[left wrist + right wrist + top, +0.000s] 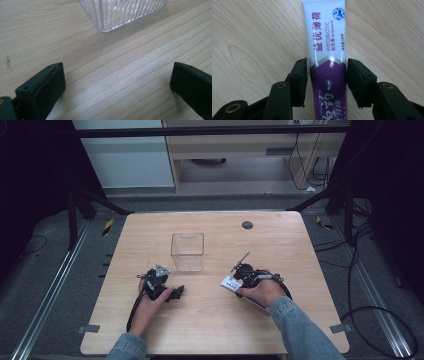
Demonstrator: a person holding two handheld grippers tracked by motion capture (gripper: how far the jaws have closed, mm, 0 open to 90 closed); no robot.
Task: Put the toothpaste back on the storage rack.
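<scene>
White-and-purple toothpaste tube [327, 62] lies flat on the wooden surface [210, 320] between your right tool's [327, 75] jaws, which flank it narrowly, not visibly pressing. Your left tool [117, 82] rests low, jaws wide and empty, the clear container [122, 12] just ahead.

Pale wood-grain table [210, 320], matt with a faint sheen under the light. Clear ribbed plastic container [120, 12], glossy and see-through. Toothpaste tube [325, 37] in smooth, shiny plastic, white above, purple with a silver chevron below. Black right gripper [327, 80] with matt, slightly rough pads and brass-coloured rivets. Same dull black, soft-looking pads [53, 82] on the left gripper [117, 82]. Blue denim sleeve [300, 330].
</scene>
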